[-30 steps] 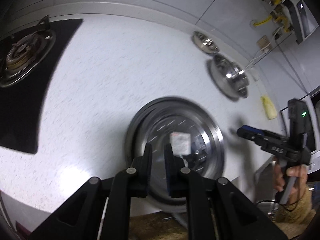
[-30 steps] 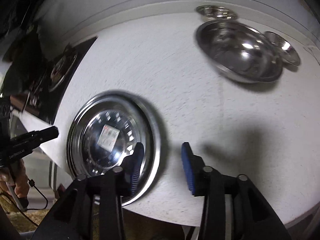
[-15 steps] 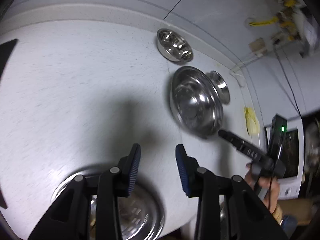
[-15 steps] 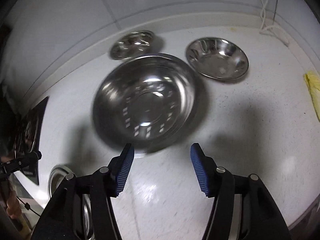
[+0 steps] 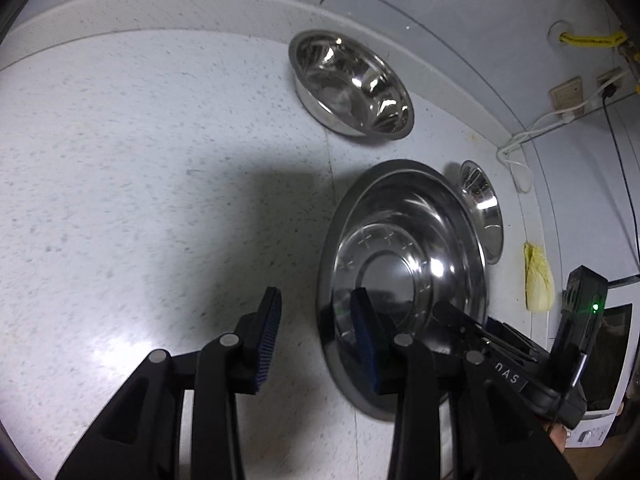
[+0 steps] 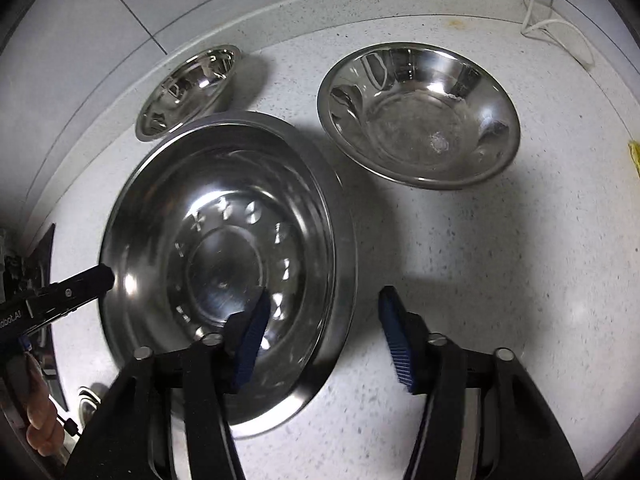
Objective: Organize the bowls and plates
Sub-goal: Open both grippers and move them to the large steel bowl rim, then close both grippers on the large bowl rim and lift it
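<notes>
A large steel basin [image 5: 404, 264] [image 6: 216, 260] sits on the white speckled counter. My left gripper [image 5: 316, 332] is open, its jaws either side of the basin's left rim. My right gripper [image 6: 324, 332] is open, its jaws either side of the basin's right rim. A small steel bowl [image 5: 352, 84] [image 6: 188, 88] stands behind the basin by the wall. A second steel bowl [image 6: 418, 114] [image 5: 482, 208] stands to the basin's right. All are empty.
A yellow cloth [image 5: 538, 278] lies by the right wall. White cables [image 5: 516, 152] [image 6: 556, 24] run along the back corner. A stove's black edge [image 6: 44, 264] shows at far left. The wall upstand runs close behind the bowls.
My left gripper let go of the plate at the front left, opened and swung right to the basin. My right gripper also moved up to the basin, now around its rim.
</notes>
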Action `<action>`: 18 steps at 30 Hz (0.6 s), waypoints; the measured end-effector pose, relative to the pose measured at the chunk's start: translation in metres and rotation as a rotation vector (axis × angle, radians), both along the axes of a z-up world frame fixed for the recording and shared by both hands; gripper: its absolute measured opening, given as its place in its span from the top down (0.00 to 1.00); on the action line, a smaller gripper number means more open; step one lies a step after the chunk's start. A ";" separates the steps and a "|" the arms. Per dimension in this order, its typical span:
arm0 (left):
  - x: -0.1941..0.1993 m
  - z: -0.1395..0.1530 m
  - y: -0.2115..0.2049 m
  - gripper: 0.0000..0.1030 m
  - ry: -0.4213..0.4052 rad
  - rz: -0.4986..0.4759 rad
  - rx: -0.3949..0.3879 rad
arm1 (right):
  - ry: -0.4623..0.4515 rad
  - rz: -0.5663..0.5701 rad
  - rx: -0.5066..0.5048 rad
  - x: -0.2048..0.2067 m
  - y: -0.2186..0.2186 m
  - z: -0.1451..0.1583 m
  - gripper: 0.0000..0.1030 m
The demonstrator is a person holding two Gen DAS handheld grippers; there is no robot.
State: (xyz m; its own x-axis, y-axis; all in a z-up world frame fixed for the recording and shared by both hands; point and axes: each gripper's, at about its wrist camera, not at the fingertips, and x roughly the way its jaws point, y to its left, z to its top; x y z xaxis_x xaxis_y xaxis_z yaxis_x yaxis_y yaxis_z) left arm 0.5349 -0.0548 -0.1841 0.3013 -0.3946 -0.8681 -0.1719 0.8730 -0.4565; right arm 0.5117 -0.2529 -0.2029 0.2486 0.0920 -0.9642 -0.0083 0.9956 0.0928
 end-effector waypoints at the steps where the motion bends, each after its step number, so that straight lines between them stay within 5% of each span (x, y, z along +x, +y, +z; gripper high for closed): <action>1: 0.004 -0.003 -0.003 0.68 0.002 -0.001 -0.004 | 0.006 0.002 -0.002 0.003 0.001 -0.003 0.64; 4: 0.007 -0.013 -0.006 0.78 0.007 -0.001 -0.020 | -0.005 0.010 -0.011 0.004 0.001 -0.003 0.80; 8: 0.006 -0.018 -0.008 0.91 0.006 -0.009 -0.049 | -0.010 0.016 -0.002 0.004 -0.002 -0.004 0.87; 18: -0.008 -0.003 -0.015 0.91 -0.014 -0.010 -0.036 | -0.032 0.003 -0.005 -0.003 0.001 0.006 0.87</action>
